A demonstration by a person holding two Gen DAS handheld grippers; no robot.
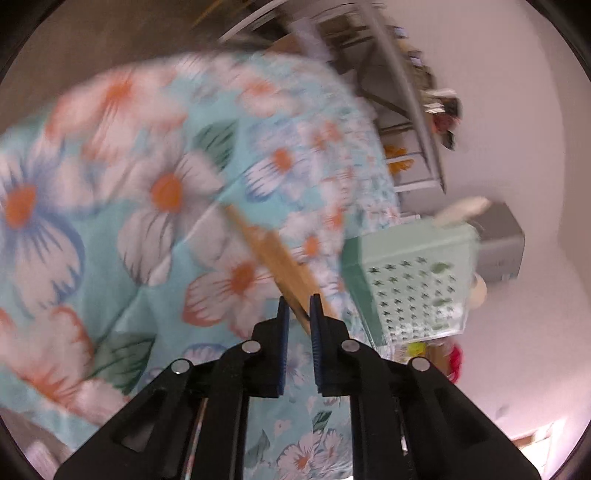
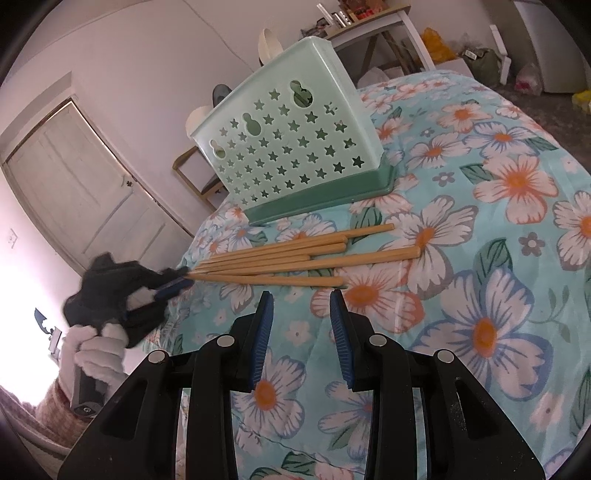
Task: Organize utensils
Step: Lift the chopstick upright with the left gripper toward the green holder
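Left gripper (image 1: pixel 297 314): jaws narrow, pinching the near end of one chopstick (image 1: pixel 273 254). In the right wrist view it sits lower left of frame (image 2: pixel 177 282), tips at the thin ends of the sticks; a gloved hand (image 2: pixel 98 354) holds it. Left wrist view is blurred, so the exact contact is hard to read.

Right gripper (image 2: pixel 301 295): bottom centre of its own frame, jaws partly apart, nothing between the pads; just short of the sticks.

Sticks (image 2: pixel 295 254): wooden chopsticks, several, lying in a loose fan across mid-frame, thin ends converging left, thick ends spread right. Some touch or overlap.

Handling (judgement): light, stiff, smooth, round-ish; likely to roll or pivot if pinched near the tip. A grip nearer mid-length should stop swing. Not fragile.

Holder (image 2: pixel 291 147): pale green caddy with star cut-outs on a darker green base, upper centre, just behind the sticks; upright. Some pale utensils already stand in it.

Surface: bed with a floral sheet (image 2: pixel 480 258), soft and rumpled; sticks may sink or shift when pressed.

Room: white door (image 2: pixel 85 192) upper left; table (image 2: pixel 373 26) and clutter upper right.
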